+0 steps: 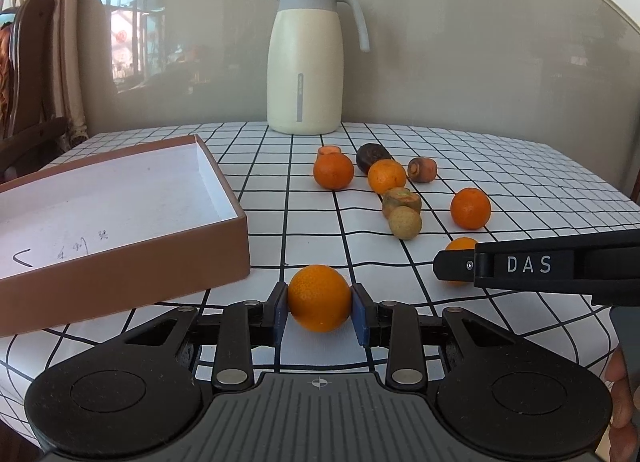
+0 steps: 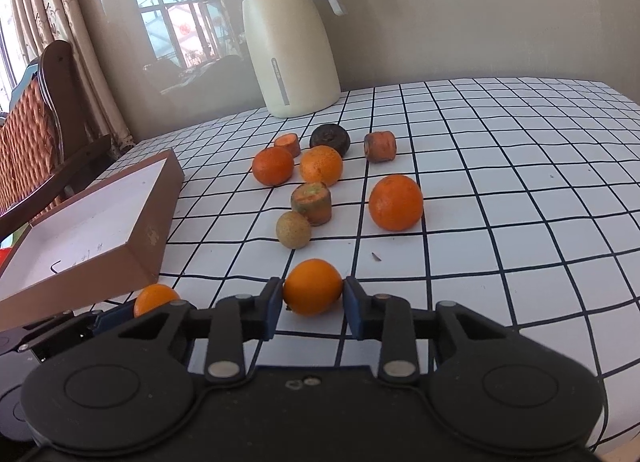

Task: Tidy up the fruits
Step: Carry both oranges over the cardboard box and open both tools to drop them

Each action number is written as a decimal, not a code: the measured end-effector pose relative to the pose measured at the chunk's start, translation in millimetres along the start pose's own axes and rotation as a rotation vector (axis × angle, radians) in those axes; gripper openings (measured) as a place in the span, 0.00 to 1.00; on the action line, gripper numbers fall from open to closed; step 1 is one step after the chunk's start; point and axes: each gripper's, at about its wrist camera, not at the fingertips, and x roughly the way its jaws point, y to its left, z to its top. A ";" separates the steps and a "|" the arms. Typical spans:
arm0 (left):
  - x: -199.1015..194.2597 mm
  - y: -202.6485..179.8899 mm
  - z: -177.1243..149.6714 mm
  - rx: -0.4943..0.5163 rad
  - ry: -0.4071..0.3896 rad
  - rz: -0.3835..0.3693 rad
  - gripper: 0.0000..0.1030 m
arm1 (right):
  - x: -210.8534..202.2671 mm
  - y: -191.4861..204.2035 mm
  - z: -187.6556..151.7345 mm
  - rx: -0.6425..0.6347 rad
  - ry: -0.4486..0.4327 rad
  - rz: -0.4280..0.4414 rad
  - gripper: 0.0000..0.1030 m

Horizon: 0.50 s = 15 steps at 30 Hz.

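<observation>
Left gripper point(image 1: 319, 299) pinches round orange point(image 1: 319, 298), no long axis. Right gripper point(image 2: 313, 289) pinches second orange point(image 2: 313, 287). Box point(image 1: 168, 262) at ten o'clock.

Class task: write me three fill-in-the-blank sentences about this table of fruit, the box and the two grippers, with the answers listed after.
1. Each gripper's jaws are shut on an ____.
2. The left gripper is nearer the brown ____ than the right gripper.
3. The box holds ____ fruit.
4. The cream ____ stands behind the fruit.

Answers: orange; box; no; jug
</observation>
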 end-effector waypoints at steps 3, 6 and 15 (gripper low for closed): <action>-0.2 1.4 -0.3 -0.003 -0.001 -0.001 0.32 | -1.4 0.4 -0.6 -0.005 -0.010 -0.002 0.23; -4.3 4.1 1.0 -0.009 -0.016 -0.001 0.32 | -7.8 3.1 -1.9 -0.030 -0.037 -0.004 0.23; -30.7 30.5 7.4 -0.047 -0.087 0.032 0.32 | -28.1 22.8 -0.8 -0.117 -0.126 0.015 0.23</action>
